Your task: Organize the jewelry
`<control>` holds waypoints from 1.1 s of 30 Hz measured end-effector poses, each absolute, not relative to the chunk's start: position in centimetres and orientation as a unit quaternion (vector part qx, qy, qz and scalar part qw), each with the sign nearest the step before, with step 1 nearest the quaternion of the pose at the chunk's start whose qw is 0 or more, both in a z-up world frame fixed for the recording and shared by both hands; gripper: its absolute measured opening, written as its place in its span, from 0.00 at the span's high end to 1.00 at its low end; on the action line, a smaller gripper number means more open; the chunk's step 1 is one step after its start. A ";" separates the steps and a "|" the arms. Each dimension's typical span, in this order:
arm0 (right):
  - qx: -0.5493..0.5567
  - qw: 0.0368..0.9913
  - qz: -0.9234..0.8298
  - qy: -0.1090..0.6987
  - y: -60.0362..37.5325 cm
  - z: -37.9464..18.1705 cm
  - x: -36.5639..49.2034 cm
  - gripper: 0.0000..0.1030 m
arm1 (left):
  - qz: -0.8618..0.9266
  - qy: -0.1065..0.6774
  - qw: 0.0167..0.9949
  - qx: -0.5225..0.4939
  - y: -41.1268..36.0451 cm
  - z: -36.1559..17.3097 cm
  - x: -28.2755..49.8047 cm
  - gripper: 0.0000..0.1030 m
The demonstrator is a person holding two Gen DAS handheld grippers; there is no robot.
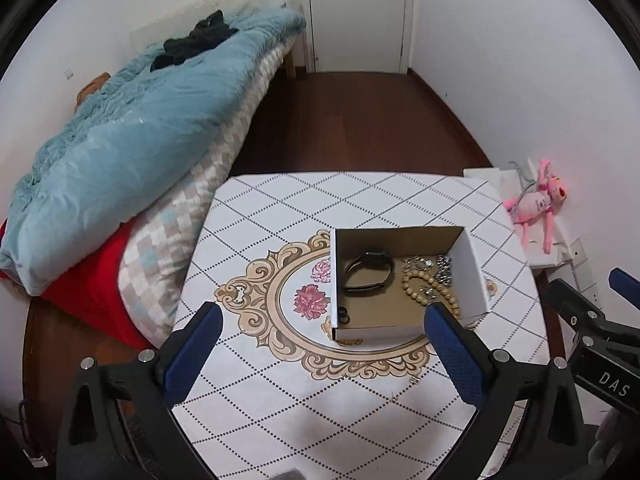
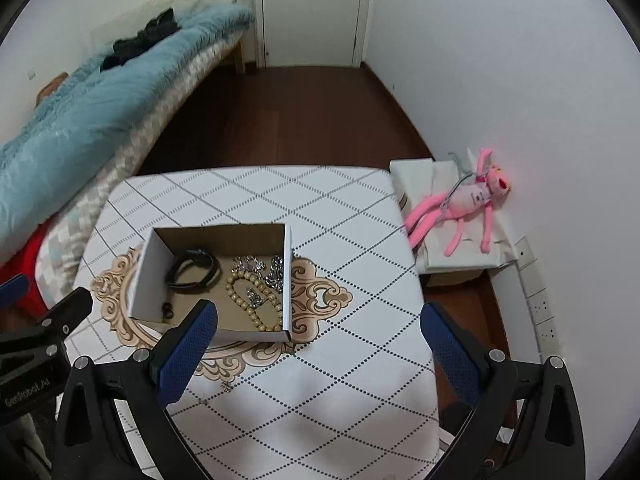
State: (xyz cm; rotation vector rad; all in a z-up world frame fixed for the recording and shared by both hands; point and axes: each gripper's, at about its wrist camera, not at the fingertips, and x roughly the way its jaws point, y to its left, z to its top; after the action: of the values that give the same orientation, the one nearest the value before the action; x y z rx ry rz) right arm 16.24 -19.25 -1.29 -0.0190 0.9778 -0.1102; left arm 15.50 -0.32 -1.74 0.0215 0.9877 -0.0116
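Note:
An open cardboard box (image 1: 474, 268) (image 2: 144, 276) stands on the patterned table (image 1: 280, 392) (image 2: 340, 380). Inside lie a black wristband (image 1: 368, 274) (image 2: 194, 270), a beige bead bracelet (image 1: 424, 286) (image 2: 244, 300), silver chain pieces (image 1: 432, 266) (image 2: 260, 268) and small black rings (image 1: 343, 315) (image 2: 166, 311). A small silver piece (image 1: 414, 380) (image 2: 227, 387) lies on the table in front of the box. My left gripper (image 1: 324, 318) is open and empty, held above the table before the box. My right gripper (image 2: 320, 316) is open and empty, to the right of the box.
A bed with a blue duvet (image 1: 132, 136) (image 2: 80, 96) runs along the table's left side. A pink plush toy (image 1: 536, 200) (image 2: 472, 204) lies on a white box by the right wall. A closed door (image 1: 360, 12) is at the far end, past dark wood floor.

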 end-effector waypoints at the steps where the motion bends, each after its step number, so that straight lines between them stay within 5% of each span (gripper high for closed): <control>1: -0.007 0.885 -0.052 0.462 -19.3 -0.5 15.6 0.00 | -0.008 0.470 0.883 0.007 -0.3 -1.1 15.1 0.00; 13: 0.025 0.904 -0.045 0.424 -19.8 4.2 11.5 0.00 | -0.009 0.460 0.888 -0.001 -0.2 1.4 13.2 0.00; 22: 0.072 0.869 -0.009 0.490 -20.9 -2.2 12.4 0.02 | 0.024 0.509 0.860 0.026 0.3 -5.2 13.7 0.00; 27: 0.110 0.828 0.037 0.548 -20.0 -9.6 13.5 0.35 | 0.057 0.569 0.819 0.040 2.0 -11.8 13.7 0.00; 33: 0.107 0.800 0.062 0.587 -16.9 -16.0 14.6 0.46 | 0.066 0.621 0.780 0.034 3.8 -17.3 13.4 0.00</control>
State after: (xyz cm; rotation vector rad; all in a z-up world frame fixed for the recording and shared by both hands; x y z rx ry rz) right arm 14.57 -16.92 -16.02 0.2286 1.2593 0.1335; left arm 13.36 3.81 -17.26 0.0731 1.3415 0.1423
